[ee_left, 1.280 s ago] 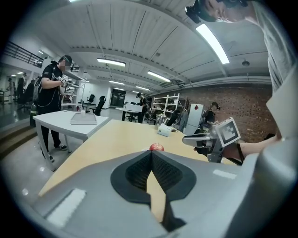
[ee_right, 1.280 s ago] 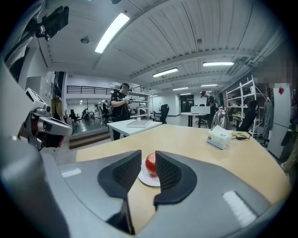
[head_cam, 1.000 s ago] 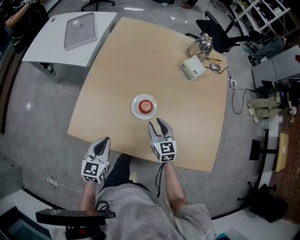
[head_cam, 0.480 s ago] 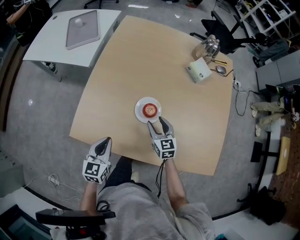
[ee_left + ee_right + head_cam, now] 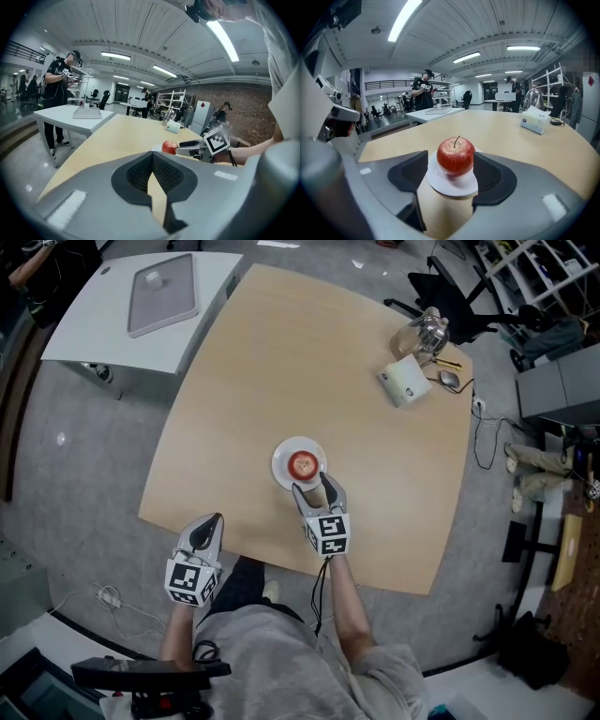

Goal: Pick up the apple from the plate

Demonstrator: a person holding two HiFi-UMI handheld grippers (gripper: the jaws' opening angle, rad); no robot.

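The apple [image 5: 302,464] is sitting upright on the plate [image 5: 282,471] mid-table [image 5: 281,352], stem pointing up, its stem axis vertical and its body near round. The right gripper [image 5: 313,486] is hovering at the plate's near rim, its jaws just opening and flanking the fruit untouched. A clean grab likely means centring the pads on its widest girth, clear of the plate. The left gripper [image 5: 204,526], jaws pressed together, is hanging off the table's near edge.

Right gripper [image 5: 313,484] is at the near rim of the plate [image 5: 281,461], fingers just opened wider, and the apple [image 5: 455,156] stands in their gap with daylight on its left. Table [image 5: 262,362] bare all round the plate (tissue box [image 5: 406,382] well apart, far corner). Open air above the apple.
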